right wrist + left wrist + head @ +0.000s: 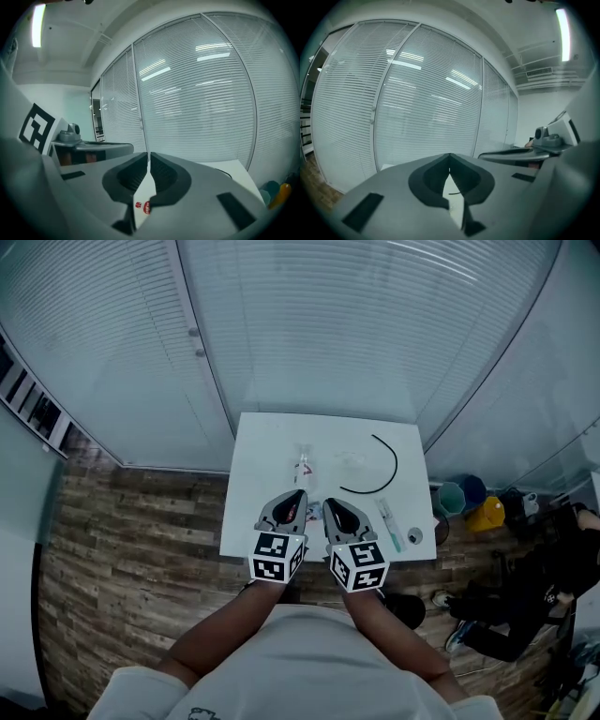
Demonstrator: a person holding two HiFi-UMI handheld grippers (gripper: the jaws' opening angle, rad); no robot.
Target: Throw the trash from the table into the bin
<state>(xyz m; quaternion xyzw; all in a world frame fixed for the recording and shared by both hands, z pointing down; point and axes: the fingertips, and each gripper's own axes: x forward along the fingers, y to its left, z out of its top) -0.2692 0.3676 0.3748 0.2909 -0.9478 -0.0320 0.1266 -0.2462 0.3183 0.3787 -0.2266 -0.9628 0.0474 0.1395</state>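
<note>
a: blinds (309, 324) are seen behind a white table (258, 484). what is laid on it?
b: a red-printed wrapper (303, 466) near the middle, a black cable (390, 465) toward the right edge.
a: and the grippers?
b: left gripper (298, 494) and right gripper (328, 505) are held over the near edge, each with jaws pressed together on nothing. a teal bin (450, 499) is set on the floor past the right edge.

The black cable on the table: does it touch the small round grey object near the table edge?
Apart. The head view shows the black cable curving mid-table and the round grey object nearer the person, with bare white table between them.
</note>
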